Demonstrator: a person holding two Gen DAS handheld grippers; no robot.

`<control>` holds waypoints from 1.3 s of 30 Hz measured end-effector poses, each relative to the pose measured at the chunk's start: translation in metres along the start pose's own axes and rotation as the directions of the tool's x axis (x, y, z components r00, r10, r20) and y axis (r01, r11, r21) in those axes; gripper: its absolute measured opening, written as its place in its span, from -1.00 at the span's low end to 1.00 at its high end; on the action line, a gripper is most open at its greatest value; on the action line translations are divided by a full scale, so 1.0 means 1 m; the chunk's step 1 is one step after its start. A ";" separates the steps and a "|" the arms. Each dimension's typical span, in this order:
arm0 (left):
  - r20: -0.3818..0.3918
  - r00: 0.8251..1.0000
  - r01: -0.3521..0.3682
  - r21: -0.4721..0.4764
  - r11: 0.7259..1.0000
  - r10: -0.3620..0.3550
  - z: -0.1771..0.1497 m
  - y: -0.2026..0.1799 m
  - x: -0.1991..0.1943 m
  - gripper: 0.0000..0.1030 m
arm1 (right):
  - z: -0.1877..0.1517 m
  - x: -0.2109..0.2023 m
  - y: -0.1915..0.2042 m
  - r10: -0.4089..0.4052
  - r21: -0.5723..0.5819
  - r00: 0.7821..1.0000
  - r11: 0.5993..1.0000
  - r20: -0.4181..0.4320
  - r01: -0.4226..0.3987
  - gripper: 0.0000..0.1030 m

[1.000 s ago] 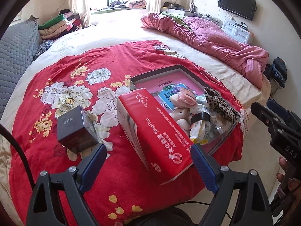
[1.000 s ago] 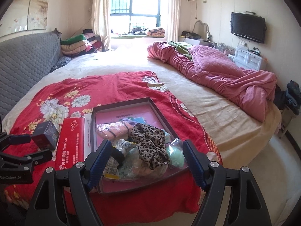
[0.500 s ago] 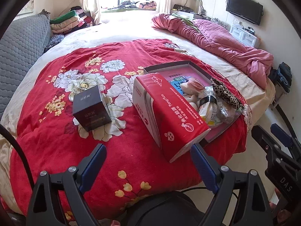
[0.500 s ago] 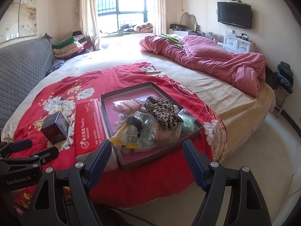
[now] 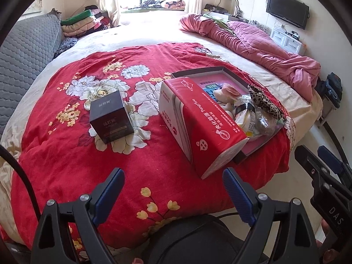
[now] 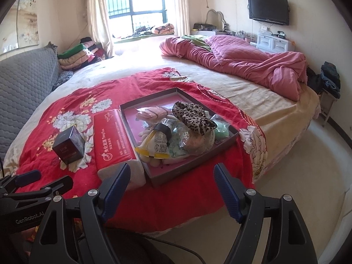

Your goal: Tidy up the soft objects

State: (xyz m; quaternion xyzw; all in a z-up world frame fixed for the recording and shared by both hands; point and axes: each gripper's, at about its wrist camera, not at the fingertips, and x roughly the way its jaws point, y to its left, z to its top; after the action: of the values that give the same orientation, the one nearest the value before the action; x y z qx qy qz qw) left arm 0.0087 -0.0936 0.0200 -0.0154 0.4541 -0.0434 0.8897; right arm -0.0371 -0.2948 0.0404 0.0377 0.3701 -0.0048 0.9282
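Note:
A shallow grey box tray lies on the red floral blanket. It holds a pile of soft items: a leopard-print scrunchie, a pink pouch, a yellow-white packet and a green item. A red tissue pack lies left of the tray, touching it. A dark cube box stands further left. My left gripper and right gripper are both open and empty, held back off the bed's near edge.
A crumpled pink quilt lies at the back right of the bed. A grey quilted sofa with stacked folded clothes stands at the left. A wall TV and white cabinet stand at the right. Bare floor lies to the right.
Both grippers have pulled back and up from the bed, so the tray, tissue pack and cube box look farther away. Both stay open. Nothing on the bed has moved.

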 end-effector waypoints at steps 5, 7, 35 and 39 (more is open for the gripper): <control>0.007 1.000 0.000 0.004 1.000 0.000 -0.001 -0.001 0.002 0.76 | -0.003 -0.001 0.001 -0.005 -0.003 1.000 1.000 0.002 0.005 0.54; 0.006 1.000 -0.003 0.006 1.000 0.003 -0.001 -0.001 0.002 0.76 | -0.004 0.002 0.000 -0.007 0.002 1.000 1.000 -0.009 0.007 0.54; 0.002 1.000 -0.031 0.016 0.999 0.031 -0.008 -0.005 0.004 0.76 | -0.017 0.018 0.000 0.007 0.009 0.997 1.000 -0.081 -0.006 0.54; 0.001 0.999 -0.033 0.016 0.999 0.033 -0.007 -0.005 0.005 0.76 | -0.017 0.018 0.000 0.006 0.008 0.997 1.000 -0.080 -0.006 0.54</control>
State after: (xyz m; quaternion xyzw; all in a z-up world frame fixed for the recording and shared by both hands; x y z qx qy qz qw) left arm 0.0057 -0.0993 0.0117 -0.0006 0.4535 -0.0323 0.8907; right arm -0.0356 -0.2928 0.0156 0.0427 0.4070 -0.0020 0.9124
